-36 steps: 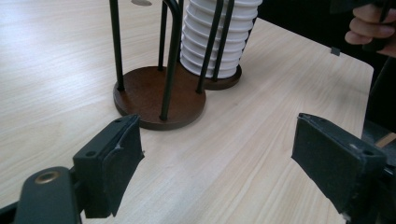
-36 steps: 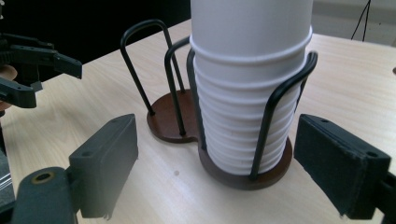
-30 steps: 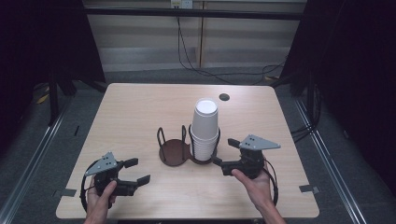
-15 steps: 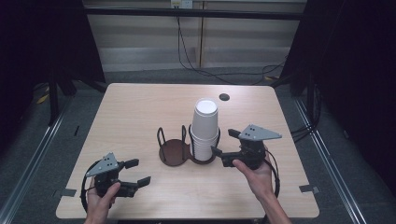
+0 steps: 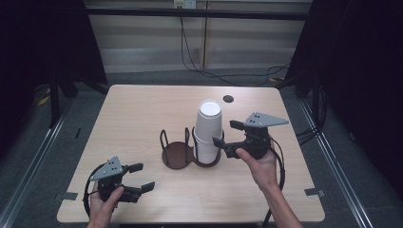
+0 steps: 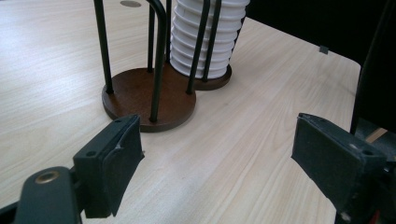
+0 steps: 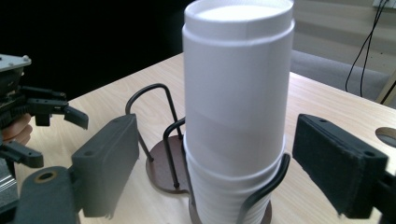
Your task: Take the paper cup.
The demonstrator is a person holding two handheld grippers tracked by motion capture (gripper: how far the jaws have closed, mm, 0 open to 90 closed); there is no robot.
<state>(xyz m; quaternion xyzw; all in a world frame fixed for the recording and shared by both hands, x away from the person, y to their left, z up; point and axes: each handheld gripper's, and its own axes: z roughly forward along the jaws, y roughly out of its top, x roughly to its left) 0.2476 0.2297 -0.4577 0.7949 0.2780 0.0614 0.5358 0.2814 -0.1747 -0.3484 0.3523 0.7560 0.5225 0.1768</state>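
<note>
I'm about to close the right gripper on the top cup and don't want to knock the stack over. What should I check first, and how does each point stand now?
1. Right gripper open: ok, jaws wide apart.
2. Jaws either side of the top cup: ok, cup centred between them in the right gripper view.
3. Jaws clear of the cup: ok, gaps on both sides.
4. Cup stack upright in its wire holder: ok.
5. Left gripper out of the way: ok, open, near the table's front edge.
6. Top cup loose from the one below: cannot tell.
</note>
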